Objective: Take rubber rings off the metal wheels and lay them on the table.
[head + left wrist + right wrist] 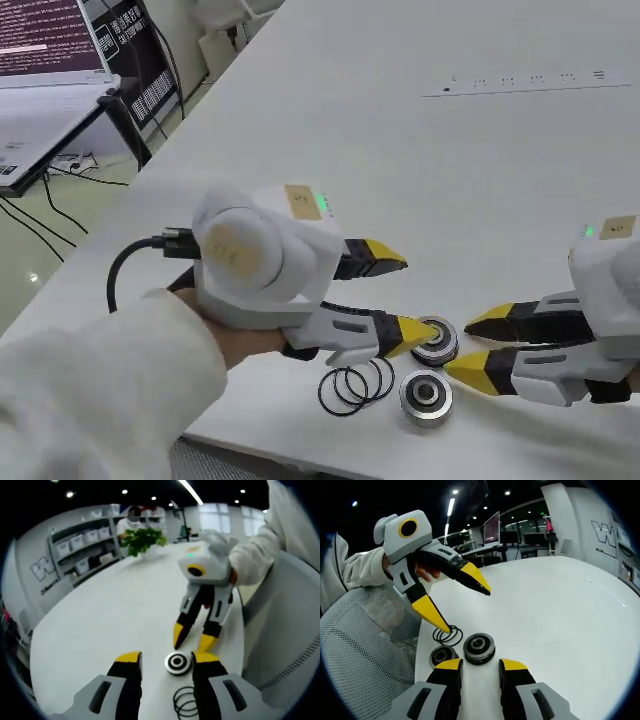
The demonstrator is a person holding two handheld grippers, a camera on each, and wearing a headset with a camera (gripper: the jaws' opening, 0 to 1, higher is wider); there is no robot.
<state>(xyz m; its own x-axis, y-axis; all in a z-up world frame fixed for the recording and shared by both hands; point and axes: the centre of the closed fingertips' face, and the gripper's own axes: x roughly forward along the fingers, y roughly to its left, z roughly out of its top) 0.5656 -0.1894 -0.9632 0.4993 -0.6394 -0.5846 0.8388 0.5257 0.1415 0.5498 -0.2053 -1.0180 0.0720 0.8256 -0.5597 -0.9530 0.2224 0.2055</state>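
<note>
Left gripper (420,296), jaws wide and empty, points right at a flat-lying metal wheel (437,340) (bore up) at lower centre, while the right gripper (458,344) faces it, likewise open and empty.

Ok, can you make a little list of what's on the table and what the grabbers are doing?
table: white
rings: black, a few, lying loose on the table
near wheel: beside the rings
far wheel: just behind the near wheel
left gripper: open, one jaw tip at the far wheel
right gripper: open, aimed at both wheels
</note>
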